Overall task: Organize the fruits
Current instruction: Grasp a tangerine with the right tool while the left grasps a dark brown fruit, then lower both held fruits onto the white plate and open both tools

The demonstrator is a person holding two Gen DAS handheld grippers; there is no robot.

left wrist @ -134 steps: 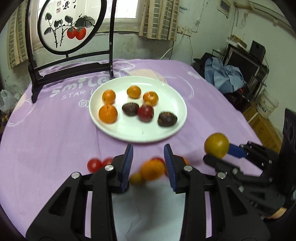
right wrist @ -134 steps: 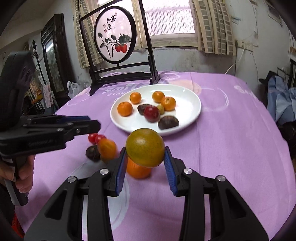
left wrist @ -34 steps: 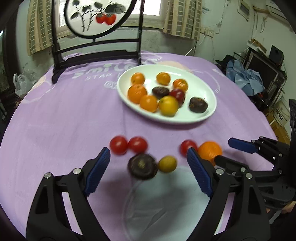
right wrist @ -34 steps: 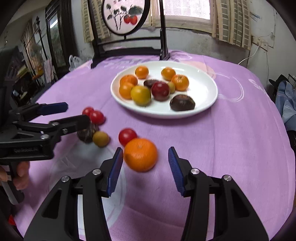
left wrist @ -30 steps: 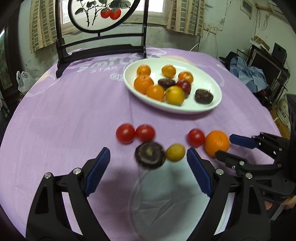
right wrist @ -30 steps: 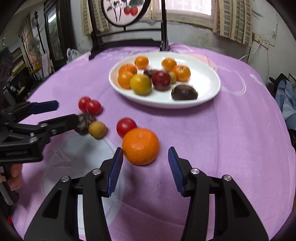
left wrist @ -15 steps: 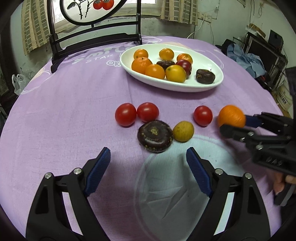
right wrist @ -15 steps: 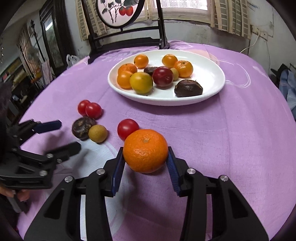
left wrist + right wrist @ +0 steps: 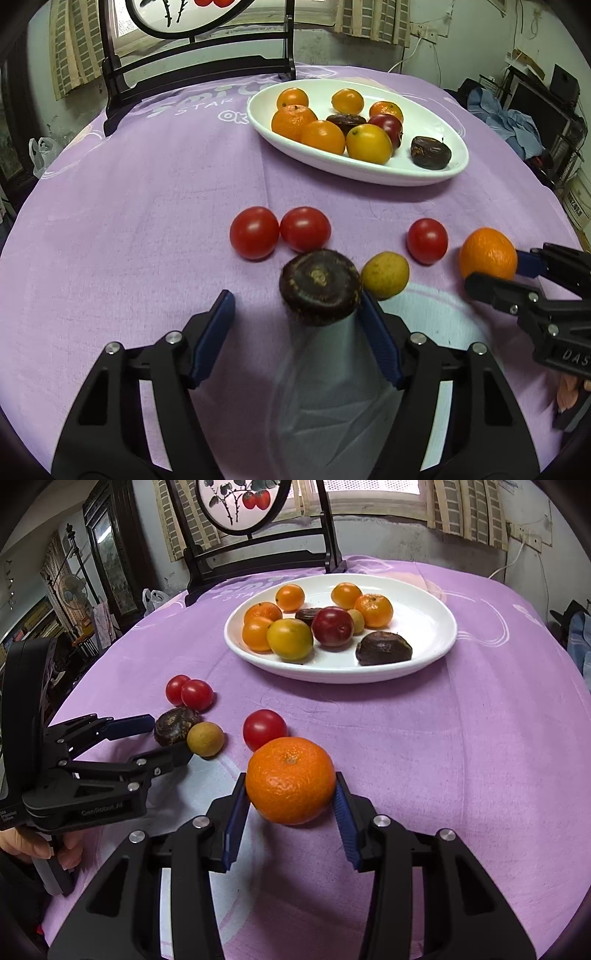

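Note:
My right gripper (image 9: 290,799) is shut on an orange mandarin (image 9: 290,780), just above the purple cloth; it also shows in the left wrist view (image 9: 487,257). My left gripper (image 9: 297,325) is open around a dark brown fruit (image 9: 320,287); its right pad touches the fruit and the left pad stands apart. A small yellow fruit (image 9: 385,274) lies beside it. Three red tomatoes (image 9: 254,232) (image 9: 305,229) (image 9: 427,240) lie on the cloth. The white plate (image 9: 424,620) holds several fruits.
A black wooden stand with a round painted panel (image 9: 258,554) stands behind the plate. The round table drops away at its right edge (image 9: 569,686). Furniture and clutter stand beyond the table on both sides.
My right gripper has closed on the mandarin. My left gripper has moved forward and narrowed around the dark brown fruit.

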